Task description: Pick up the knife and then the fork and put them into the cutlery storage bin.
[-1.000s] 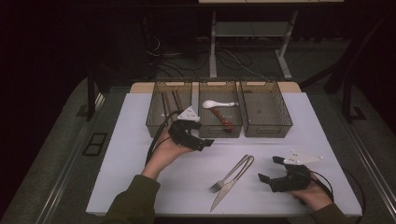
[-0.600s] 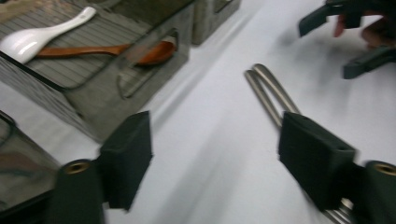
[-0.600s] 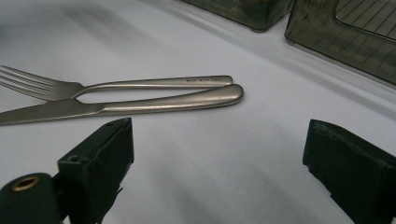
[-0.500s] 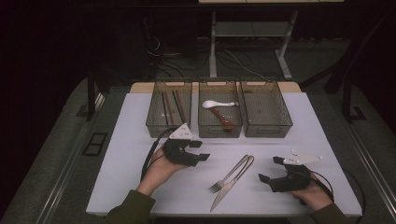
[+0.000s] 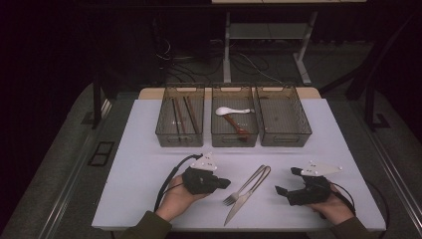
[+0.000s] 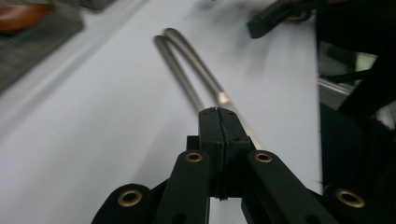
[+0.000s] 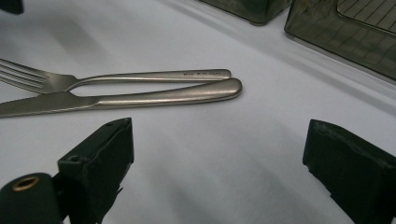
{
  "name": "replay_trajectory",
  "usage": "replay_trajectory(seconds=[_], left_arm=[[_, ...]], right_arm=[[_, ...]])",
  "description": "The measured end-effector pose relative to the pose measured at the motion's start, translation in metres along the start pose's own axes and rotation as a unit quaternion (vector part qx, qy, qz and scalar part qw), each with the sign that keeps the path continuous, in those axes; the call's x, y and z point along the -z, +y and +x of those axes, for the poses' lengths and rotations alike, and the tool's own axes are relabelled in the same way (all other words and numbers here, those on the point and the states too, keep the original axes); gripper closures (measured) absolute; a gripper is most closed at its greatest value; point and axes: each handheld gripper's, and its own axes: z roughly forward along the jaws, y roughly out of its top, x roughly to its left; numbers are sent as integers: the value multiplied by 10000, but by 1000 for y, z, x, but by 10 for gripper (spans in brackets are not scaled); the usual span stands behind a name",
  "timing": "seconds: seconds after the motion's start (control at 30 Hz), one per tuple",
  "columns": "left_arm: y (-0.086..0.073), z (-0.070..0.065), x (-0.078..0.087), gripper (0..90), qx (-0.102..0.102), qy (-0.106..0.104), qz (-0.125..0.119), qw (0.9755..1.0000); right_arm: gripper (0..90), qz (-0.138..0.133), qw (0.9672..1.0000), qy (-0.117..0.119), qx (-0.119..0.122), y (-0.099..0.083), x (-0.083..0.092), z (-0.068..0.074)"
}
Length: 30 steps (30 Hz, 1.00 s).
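A steel fork (image 5: 245, 185) and knife (image 5: 237, 211) lie side by side on the white tabletop (image 5: 139, 189), handles pointing toward the bins. My left gripper (image 5: 222, 183) sits just left of them, low over the table. Its jaws have just been closing and now meet with nothing between them (image 6: 218, 116); the two handles (image 6: 205, 74) run on beyond the tips. My right gripper (image 5: 281, 192) rests to the right of the cutlery, open wide (image 7: 219, 154), facing the fork (image 7: 154, 77) and knife (image 7: 163, 95).
Three clear bins stand in a row at the back: the left one (image 5: 180, 137) holds chopsticks, the middle one (image 5: 234, 139) a white spoon (image 5: 229, 110) and a brown spoon (image 5: 238, 127), and the right one (image 5: 283, 138) has nothing in it.
My left gripper came down and toward the front, away from the bins, ending beside the cutlery, and its jaws went from open to shut. The right gripper stayed put.
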Motion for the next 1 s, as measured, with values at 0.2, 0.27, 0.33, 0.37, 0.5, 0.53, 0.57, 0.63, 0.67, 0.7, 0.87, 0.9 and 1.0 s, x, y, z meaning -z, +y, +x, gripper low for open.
replay_trajectory(seconds=[0.2,0.27,0.33,0.37,0.5,0.53,0.57,0.63,0.67,0.7,0.87,0.9,1.0], left_arm=[[-4,-17,-16,894,-121,-231,225,9994],[-6,-19,-20,894,-139,-304,301,9990],[-7,-21,-24,893,-122,-323,330,9989],[-7,-22,-25,894,-140,-323,374,9987],[-9,-26,-32,894,-201,-337,561,9977],[-10,-26,-33,894,-187,-324,587,9976],[-10,-26,-34,894,-194,-329,645,9972],[-12,-26,-36,894,-183,-258,747,9967],[-13,-26,-36,895,-143,-287,756,9966],[-12,-26,-36,895,-169,-280,767,9965],[-11,-28,-36,895,-349,-2,896,9954],[-12,-29,-37,895,-336,68,915,9952],[-12,-25,-36,895,-492,190,1023,9933]], right_arm=[[89,20,10000,-16,-9,0,0,0],[89,25,10000,-23,-12,0,0,0],[89,24,10000,-22,-11,0,0,0],[89,23,10000,-27,-10,0,0,0],[89,43,10000,-30,-11,0,0,0],[89,48,10000,-34,-7,0,0,0],[89,46,10000,-34,-9,0,0,0],[89,43,10000,-37,-6,0,0,0],[89,44,10000,-39,-9,0,0,0],[89,39,10000,-36,-11,0,0,0],[89,42,10000,-38,-14,-1,0,-1],[89,40,10000,-41,-13,-1,0,-1],[89,42,10000,-39,-15,0,0,0]])
